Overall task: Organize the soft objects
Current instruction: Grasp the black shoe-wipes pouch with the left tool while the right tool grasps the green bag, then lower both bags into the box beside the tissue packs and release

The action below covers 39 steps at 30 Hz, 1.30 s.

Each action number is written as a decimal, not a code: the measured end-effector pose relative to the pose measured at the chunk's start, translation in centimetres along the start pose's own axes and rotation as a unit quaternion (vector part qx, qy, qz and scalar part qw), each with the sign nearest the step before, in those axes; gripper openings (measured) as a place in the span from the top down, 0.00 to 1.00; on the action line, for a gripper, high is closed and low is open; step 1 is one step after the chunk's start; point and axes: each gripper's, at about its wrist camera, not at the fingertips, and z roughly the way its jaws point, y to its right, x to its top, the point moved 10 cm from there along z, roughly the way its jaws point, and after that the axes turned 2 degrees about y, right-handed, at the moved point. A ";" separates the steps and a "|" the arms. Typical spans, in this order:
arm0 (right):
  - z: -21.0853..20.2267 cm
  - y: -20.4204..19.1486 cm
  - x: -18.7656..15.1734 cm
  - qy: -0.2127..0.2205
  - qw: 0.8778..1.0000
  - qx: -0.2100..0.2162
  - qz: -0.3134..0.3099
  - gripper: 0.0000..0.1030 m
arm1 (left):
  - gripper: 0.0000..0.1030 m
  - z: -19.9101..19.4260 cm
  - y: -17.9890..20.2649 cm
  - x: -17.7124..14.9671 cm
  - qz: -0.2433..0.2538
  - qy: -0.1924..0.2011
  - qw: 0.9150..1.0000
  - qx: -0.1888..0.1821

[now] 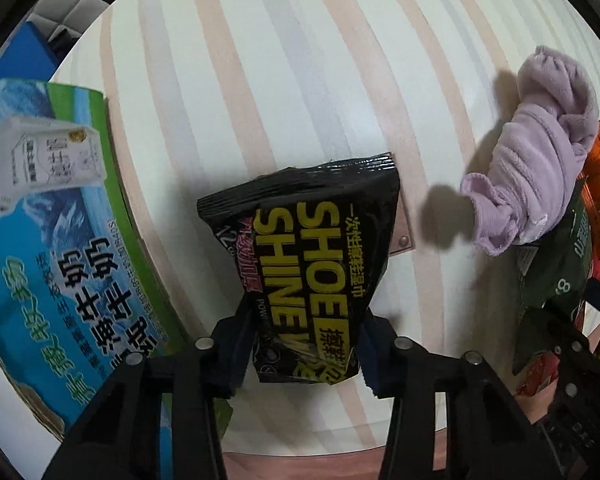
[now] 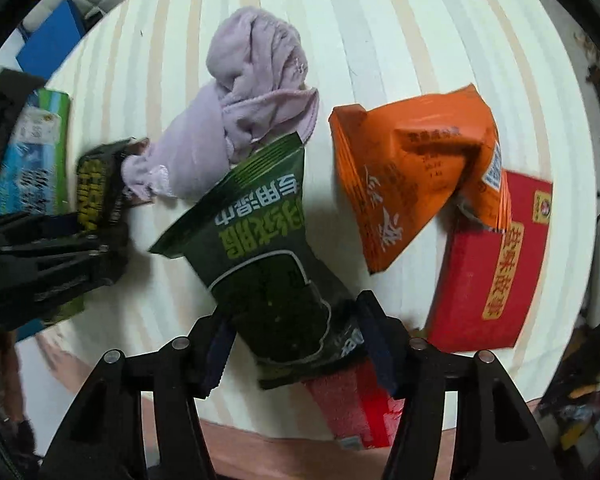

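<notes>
Striped table (image 1: 300, 60); left hand-held gripper (image 1: 304, 344) pinching black pouch (image 1: 312, 256), right hand-held gripper (image 2: 296, 344) pinching green pouch (image 2: 268, 248), bottoms hidden.

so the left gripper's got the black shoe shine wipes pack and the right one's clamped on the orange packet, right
Not quite. The left gripper does grip the black shoe shine wipes pack, but the right gripper is shut on the dark green wet-wipes pack. In the right wrist view, the orange packet lies untouched on the striped table.
</notes>
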 end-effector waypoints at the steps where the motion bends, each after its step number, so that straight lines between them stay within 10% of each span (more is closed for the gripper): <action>1: 0.2 -0.2 -0.2 0.000 1.000 -0.006 -0.003 0.46 | 0.62 -0.2 0.6 -0.7 -0.005 0.003 1.000 -0.002; 5: -0.7 -1.2 -1.0 0.015 1.000 -0.009 0.001 0.61 | 0.63 -1.0 0.4 -1.8 -0.019 0.025 0.999 -0.008; 20: -11.5 -3.6 -7.4 0.083 0.990 0.111 0.038 0.66 | 0.64 -14.6 -4.7 -10.9 -0.049 0.181 0.978 -0.089; 29: -18.0 -20.2 -5.5 0.133 0.980 0.147 -0.029 0.66 | 0.63 -21.2 -16.0 -11.8 -0.092 0.240 0.964 -0.069; 39: -15.7 -34.8 0.6 0.131 0.983 0.116 -0.055 0.66 | 0.63 -18.1 -30.1 -9.7 -0.158 0.225 0.961 -0.021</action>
